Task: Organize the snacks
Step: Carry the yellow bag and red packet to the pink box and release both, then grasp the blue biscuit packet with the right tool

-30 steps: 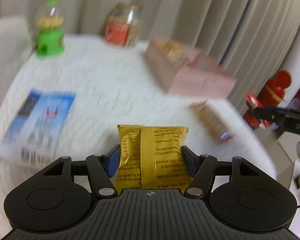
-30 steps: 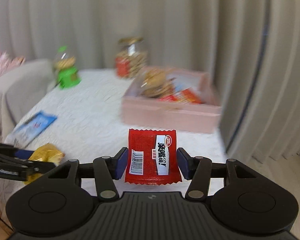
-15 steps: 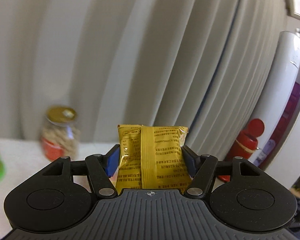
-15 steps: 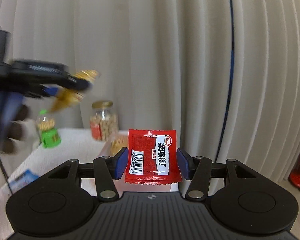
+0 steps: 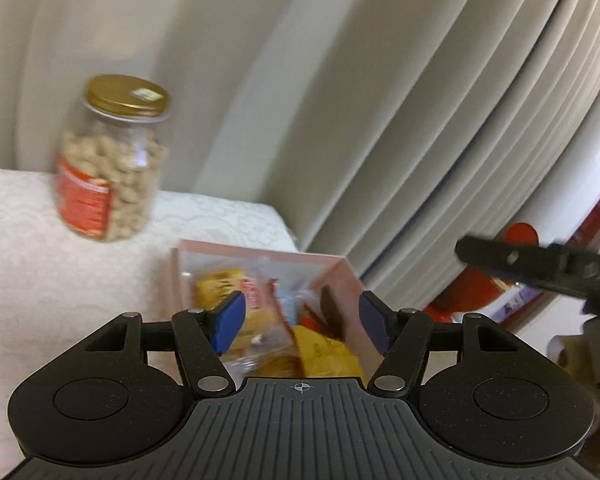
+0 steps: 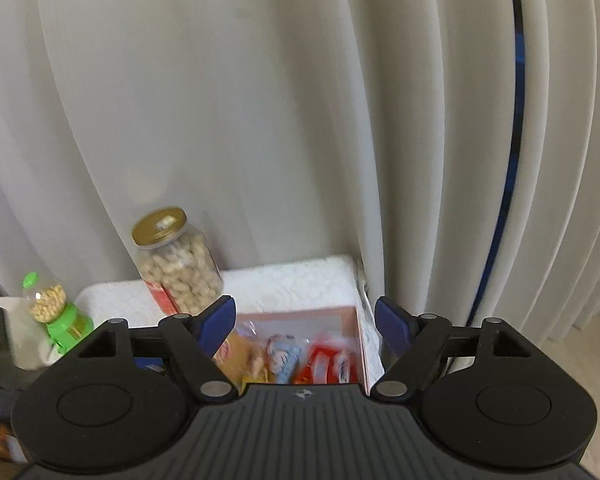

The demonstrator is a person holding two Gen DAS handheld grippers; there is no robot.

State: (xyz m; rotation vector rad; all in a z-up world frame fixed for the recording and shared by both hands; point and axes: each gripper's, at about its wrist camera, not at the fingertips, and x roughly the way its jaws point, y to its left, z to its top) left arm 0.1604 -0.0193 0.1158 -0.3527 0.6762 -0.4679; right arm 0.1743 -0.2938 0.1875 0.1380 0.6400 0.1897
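1. The left gripper [image 5: 302,322] is held above the pink box [image 5: 342,280]; its jaws stand wide and nothing is gripped.
2. The right gripper [image 6: 305,322] is likewise held over the box [image 6: 300,314]; its jaws are opening, with nothing pressed between the pads.
3. The snacks [image 6: 296,358], among them a yellow packet [image 5: 324,354] and a red packet [image 6: 326,364], are seen lying inside the box.
4. A nut jar [image 6: 176,260] stands behind the box on the white cloth [image 5: 40,272].

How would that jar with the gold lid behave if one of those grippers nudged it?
The jar looks full of nuts, so it is probably heavy and would slide rather than tip. It looks like smooth glass, so likely slippery and breakable. On its side, its round body could roll.
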